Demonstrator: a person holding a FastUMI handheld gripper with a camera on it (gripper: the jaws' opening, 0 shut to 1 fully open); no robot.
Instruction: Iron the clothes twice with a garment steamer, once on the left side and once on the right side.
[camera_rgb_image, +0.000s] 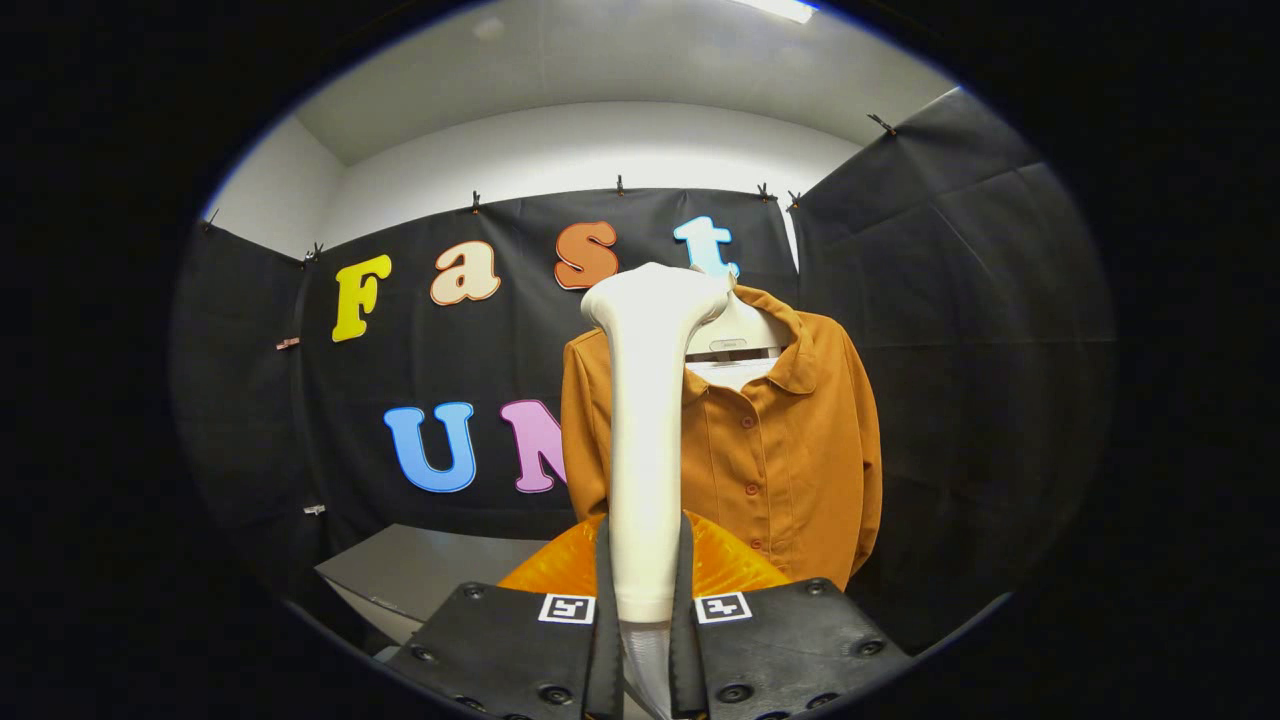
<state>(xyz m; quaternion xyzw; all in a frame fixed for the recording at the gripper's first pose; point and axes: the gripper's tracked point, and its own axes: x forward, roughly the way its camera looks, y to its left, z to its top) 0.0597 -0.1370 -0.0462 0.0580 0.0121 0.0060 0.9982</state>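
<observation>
My gripper (645, 590) is shut on the white handle of the garment steamer (645, 420), which stands upright between the fingers with its head pointing toward the garment. An orange translucent part (730, 565) of the steamer bulges just behind the fingers. Beyond the steamer hangs an orange-brown buttoned shirt (780, 450) on a white hanger (735, 335), in front of the black booth wall. The steamer's handle hides the shirt's left half; its head sits level with the collar, and I cannot tell whether it touches the fabric.
A grey tabletop (420, 570) lies low to the left of the fingers. Black cloth walls (980, 350) close the booth at the back and on the right, just behind the shirt.
</observation>
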